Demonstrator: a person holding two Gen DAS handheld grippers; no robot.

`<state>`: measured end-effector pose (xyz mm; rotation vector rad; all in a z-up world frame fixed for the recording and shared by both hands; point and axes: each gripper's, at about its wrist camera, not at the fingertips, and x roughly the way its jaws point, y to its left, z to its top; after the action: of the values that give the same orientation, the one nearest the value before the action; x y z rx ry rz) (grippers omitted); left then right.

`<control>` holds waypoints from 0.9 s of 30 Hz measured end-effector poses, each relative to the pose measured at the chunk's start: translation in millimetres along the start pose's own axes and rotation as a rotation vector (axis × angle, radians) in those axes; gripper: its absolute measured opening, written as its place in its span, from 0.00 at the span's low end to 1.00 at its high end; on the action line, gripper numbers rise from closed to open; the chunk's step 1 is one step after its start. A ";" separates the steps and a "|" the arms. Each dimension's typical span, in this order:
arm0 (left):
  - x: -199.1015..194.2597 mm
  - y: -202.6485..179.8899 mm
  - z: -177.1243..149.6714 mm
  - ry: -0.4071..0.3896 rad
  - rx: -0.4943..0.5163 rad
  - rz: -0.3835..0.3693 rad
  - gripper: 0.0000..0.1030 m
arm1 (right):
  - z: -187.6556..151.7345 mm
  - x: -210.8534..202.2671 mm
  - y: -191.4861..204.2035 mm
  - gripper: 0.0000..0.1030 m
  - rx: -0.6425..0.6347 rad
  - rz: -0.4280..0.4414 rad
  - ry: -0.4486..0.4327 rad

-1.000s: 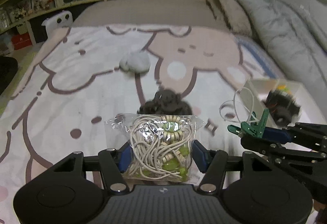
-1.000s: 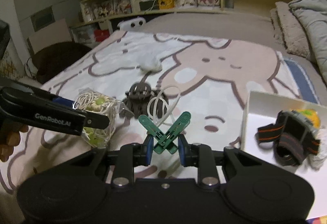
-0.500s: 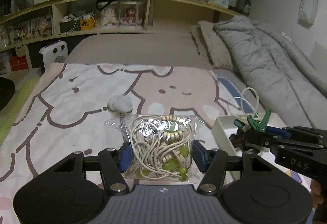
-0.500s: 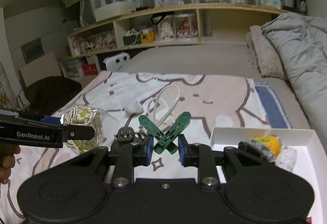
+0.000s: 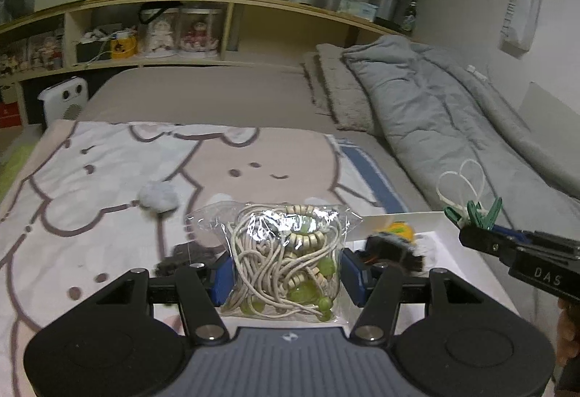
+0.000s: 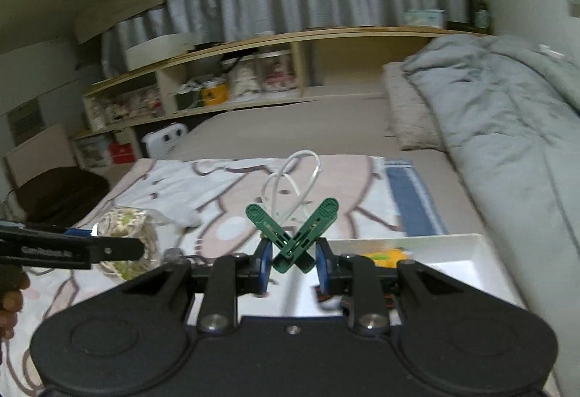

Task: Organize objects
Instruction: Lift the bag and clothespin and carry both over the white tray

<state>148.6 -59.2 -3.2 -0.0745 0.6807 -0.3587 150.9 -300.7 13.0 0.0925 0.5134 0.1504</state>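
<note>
My left gripper (image 5: 282,275) is shut on a clear plastic bag of cream cord and green beads (image 5: 282,252), held above the bed. My right gripper (image 6: 291,259) is shut on green clothes pegs (image 6: 293,230) with a white cable tie loop (image 6: 293,176) sticking up from them. It hovers over the near edge of a white box (image 6: 453,252) on the bed's right side. The box holds a yellow-green item (image 6: 384,255) and a black banded item (image 5: 391,248). The right gripper with the pegs also shows in the left wrist view (image 5: 475,215), to the right of the bag.
A white fluffy ball (image 5: 157,195) and a dark brown hair claw (image 5: 185,255) lie on the cartoon-print blanket (image 5: 90,179). A grey duvet (image 5: 453,114) is heaped along the right. Shelves with figurines (image 5: 174,34) run behind the bed.
Both grippers have risen and tilted up with their loads, moving right toward the white box. The hair claw now sits low behind the left fingers.
</note>
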 end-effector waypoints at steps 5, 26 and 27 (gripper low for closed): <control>8.5 -31.8 2.2 -0.001 0.023 -0.044 0.58 | -4.1 -10.1 -32.4 0.25 0.038 -0.070 -0.006; 120.1 -142.4 -33.4 0.236 -0.218 -0.244 0.58 | -17.6 -5.7 -121.8 0.25 0.151 -0.222 0.056; 125.4 -144.9 -35.3 0.248 -0.240 -0.248 0.58 | -18.4 -4.3 -123.7 0.25 0.152 -0.224 0.061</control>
<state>173.0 -236.8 -79.6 -0.3498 0.9618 -0.5289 153.0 -422.3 -16.4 0.1779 0.5916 -0.1053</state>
